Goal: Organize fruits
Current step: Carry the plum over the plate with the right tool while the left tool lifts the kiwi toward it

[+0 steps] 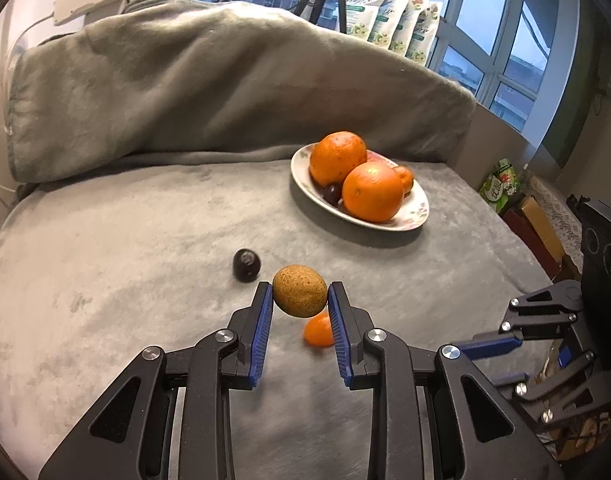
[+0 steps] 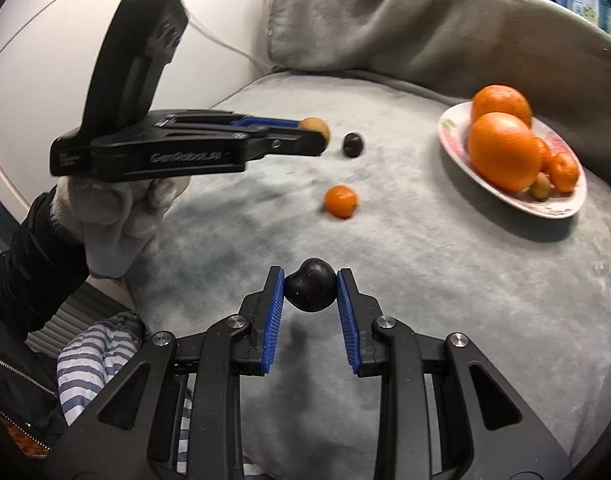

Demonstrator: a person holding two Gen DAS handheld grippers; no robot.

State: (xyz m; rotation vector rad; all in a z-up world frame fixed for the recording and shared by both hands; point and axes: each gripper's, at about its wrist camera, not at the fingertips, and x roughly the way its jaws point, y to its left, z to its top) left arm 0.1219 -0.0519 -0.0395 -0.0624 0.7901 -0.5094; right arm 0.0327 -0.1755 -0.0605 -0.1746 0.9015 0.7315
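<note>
- My left tool point(image 1: 300, 294) clamps a brown kiwi point(image 1: 300, 290), off the blanket-covered tabletop point(image 1: 125, 280).
- My right tool point(image 2: 310, 291) pinches a dark fruit point(image 2: 311, 291) by the tips only.
- Risk: round fruit slipping out in transit to the plate point(image 1: 415, 216).
- Risk: the piled oranges point(image 1: 372, 191) leave little room; a drop may roll something out.

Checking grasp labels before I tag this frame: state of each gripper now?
Left gripper: closed on the brown kiwi.
Right gripper: closed on the dark plum.
</note>
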